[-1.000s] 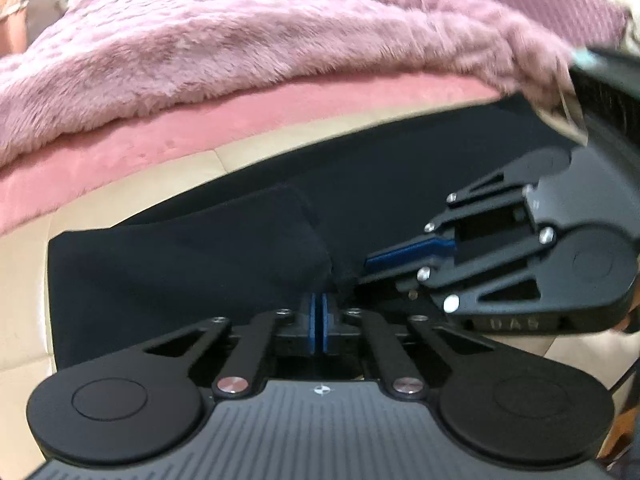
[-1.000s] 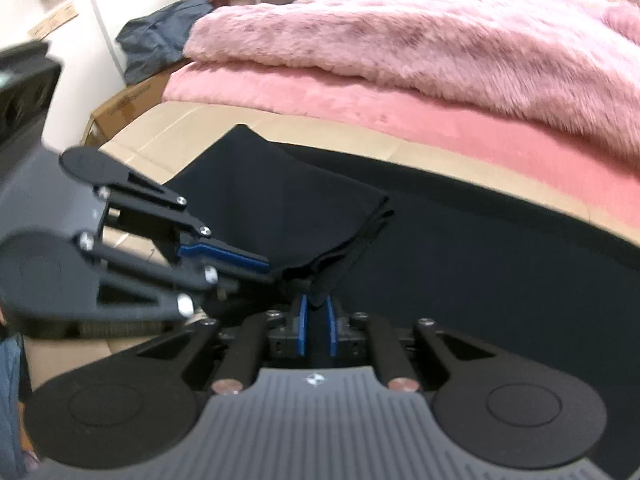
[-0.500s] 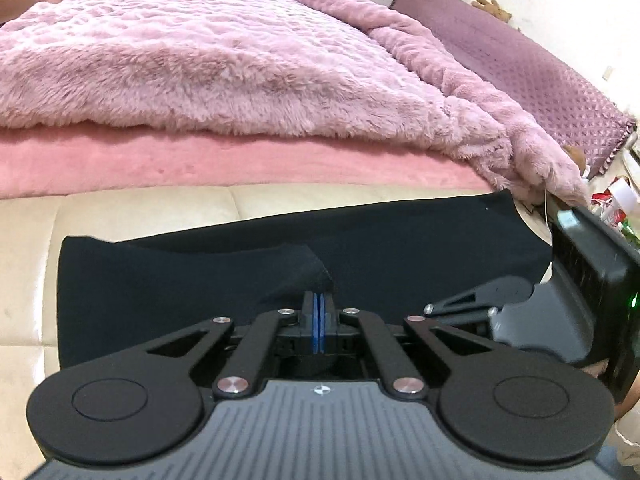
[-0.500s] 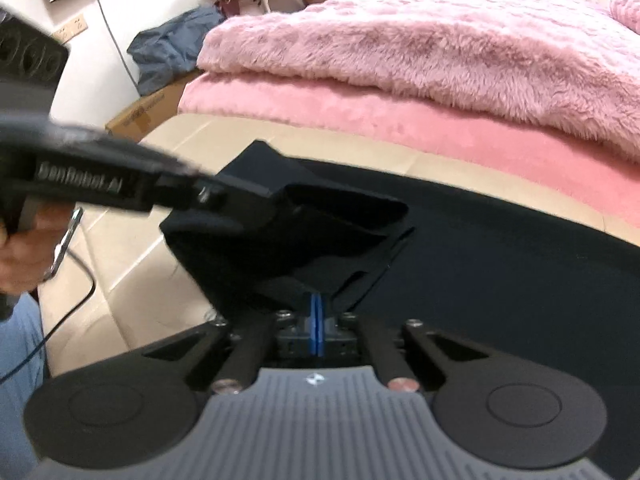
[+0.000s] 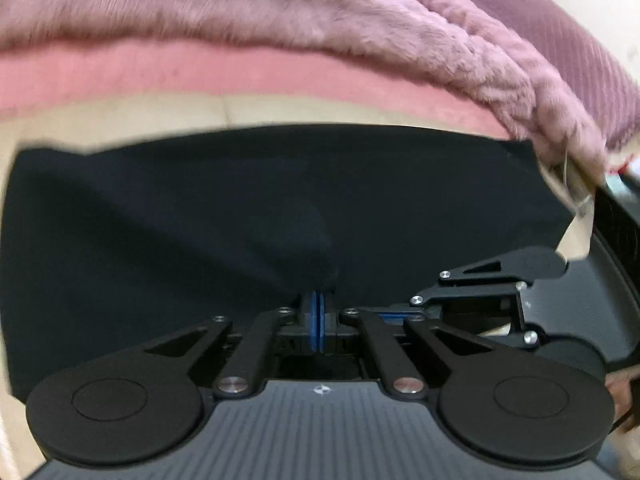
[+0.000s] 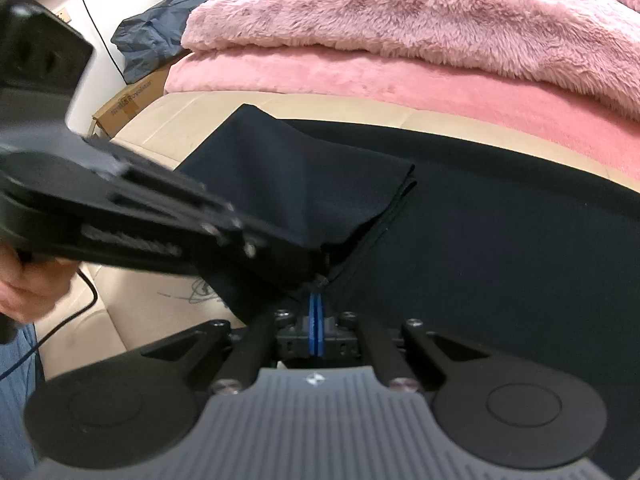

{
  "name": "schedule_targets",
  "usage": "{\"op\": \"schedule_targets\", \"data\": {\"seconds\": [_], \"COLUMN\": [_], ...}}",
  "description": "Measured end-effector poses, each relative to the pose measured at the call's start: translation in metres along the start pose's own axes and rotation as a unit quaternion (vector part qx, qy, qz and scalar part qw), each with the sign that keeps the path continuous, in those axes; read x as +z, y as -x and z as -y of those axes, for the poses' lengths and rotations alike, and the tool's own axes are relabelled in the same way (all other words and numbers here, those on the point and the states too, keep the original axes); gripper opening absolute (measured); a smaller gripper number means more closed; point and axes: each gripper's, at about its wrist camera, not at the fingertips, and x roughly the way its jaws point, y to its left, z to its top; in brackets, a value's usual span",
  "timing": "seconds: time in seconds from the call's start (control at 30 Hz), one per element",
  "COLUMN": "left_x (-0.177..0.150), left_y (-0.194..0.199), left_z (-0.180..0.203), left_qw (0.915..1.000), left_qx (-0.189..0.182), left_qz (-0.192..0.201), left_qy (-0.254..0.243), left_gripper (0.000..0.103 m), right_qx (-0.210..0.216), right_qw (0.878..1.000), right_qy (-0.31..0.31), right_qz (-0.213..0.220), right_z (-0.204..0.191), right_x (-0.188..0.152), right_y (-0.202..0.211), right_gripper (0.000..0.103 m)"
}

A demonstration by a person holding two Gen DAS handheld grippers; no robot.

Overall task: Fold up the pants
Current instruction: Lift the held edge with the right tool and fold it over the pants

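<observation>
Pants (image 6: 500, 240): black, spread flat on a cream bench (image 6: 160, 132) w/ one end already folded over, pink blanket (image 6: 420, 20) behind. Left claw (image 5: 316, 312) is clamped on the near edge of the cloth; right claw (image 6: 316, 304) is pinched on the same edge just beside it. Looks like the next fold is starting. To do it well: keep both grips level, lift together so the edge stays straight, and carry it over w/o dragging the lower layer. Only container seen is a cardboard box (image 6: 124, 108) by the wall; contents can't be made out.
</observation>
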Motion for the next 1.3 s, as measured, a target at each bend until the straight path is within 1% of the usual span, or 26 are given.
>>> {"op": "schedule_targets", "data": {"seconds": [0.07,0.1,0.17,0.2,0.27,0.3,0.33,0.4,0.43,0.5,0.6,0.63,0.77,0.8,0.9,0.97,1.03,1.07,1.1,1.17,1.23,1.3], "left_x": [0.001,0.001,0.001,0.002,0.003,0.005,0.007,0.011,0.014,0.014,0.010,0.008,0.001,0.001,0.002,0.002,0.002,0.002,0.002,0.002,-0.002,-0.006], "left_y": [0.001,0.001,0.004,0.008,0.021,0.026,0.032,0.035,0.033,0.029,0.017,0.013,0.011,0.011,0.012,0.011,0.011,0.013,0.017,0.028,0.047,0.066], "left_z": [-0.007,-0.009,-0.008,-0.007,-0.009,-0.011,-0.013,-0.017,-0.020,-0.022,-0.024,-0.025,-0.030,-0.031,-0.035,-0.037,-0.036,-0.035,-0.035,-0.034,-0.035,-0.039], "left_qw": [0.9993,0.9989,0.9987,0.9989,0.9985,0.9980,0.9975,0.9970,0.9967,0.9961,0.9967,0.9968,0.9970,0.9971,0.9967,0.9965,0.9963,0.9961,0.9957,0.9938,0.9902,0.9857], "left_qx": [-0.024,-0.031,-0.037,-0.037,-0.042,-0.042,-0.033,0.003,0.027,0.053,0.058,0.057,0.043,0.039,0.033,0.033,0.031,0.031,0.029,0.026,0.032,0.045], "left_qz": [-0.005,-0.010,-0.014,-0.009,0.015,0.031,0.049,0.065,0.065,0.063,0.046,0.043,0.046,0.046,0.047,0.049,0.052,0.055,0.062,0.082,0.112,0.136], "left_qy": [0.028,0.034,0.031,0.028,0.032,0.036,0.040,0.041,0.040,0.033,0.033,0.035,0.044,0.048,0.056,0.060,0.061,0.061,0.063,0.070,0.077,0.088], "left_gripper": [0.006,0.014,0.016,0.016,0.017,0.017,0.017,0.017,0.017,0.017,0.017,0.017,0.017,0.017,0.017,0.017,0.017,0.017,0.017,0.017,0.017,0.017], "right_qx": [-0.002,-0.003,-0.006,-0.008,-0.008,-0.006,-0.003,0.003,0.006,0.008,0.016,0.023,0.069,0.077,0.103,0.122,0.127,0.127,0.125,0.117,0.100,0.085], "right_qw": [1.000,1.000,1.000,1.000,0.999,0.998,0.997,0.994,0.992,0.988,0.978,0.974,0.951,0.947,0.938,0.930,0.925,0.923,0.923,0.928,0.939,0.949], "right_qy": [0.001,0.000,-0.008,-0.015,-0.040,-0.054,-0.070,-0.101,-0.114,-0.147,-0.199,-0.217,-0.294,-0.304,-0.324,-0.341,-0.353,-0.357,-0.358,-0.347,-0.322,-0.294], "right_qz": [-0.001,-0.003,-0.003,-0.001,0.015,0.025,0.035,0.047,0.050,0.056,0.058,0.059,0.062,0.064,0.067,0.067,0.066,0.064,0.063,0.065,0.071,0.078], "right_z": [-0.001,-0.001,0.001,0.003,0.010,0.014,0.018,0.025,0.028,0.035,0.048,0.053,0.071,0.074,0.079,0.082,0.083,0.083,0.082,0.077,0.068,0.056], "right_x": [-0.001,0.000,0.001,0.001,0.000,0.001,0.002,0.005,0.008,0.012,0.018,0.018,0.013,0.011,0.009,0.007,0.005,0.005,0.005,0.008,0.016,0.028], "right_y": [0.002,0.004,0.010,0.013,0.024,0.029,0.033,0.036,0.036,0.031,0.018,0.014,-0.001,-0.004,-0.012,-0.019,-0.023,-0.025,-0.026,-0.023,-0.015,-0.003], "right_gripper": [0.000,0.000,0.004,0.007,0.021,0.030,0.031,0.034,0.036,0.036,0.042,0.042,0.040,0.038,0.034,0.028,0.011,0.007,0.000,0.000,0.000,0.000]}}
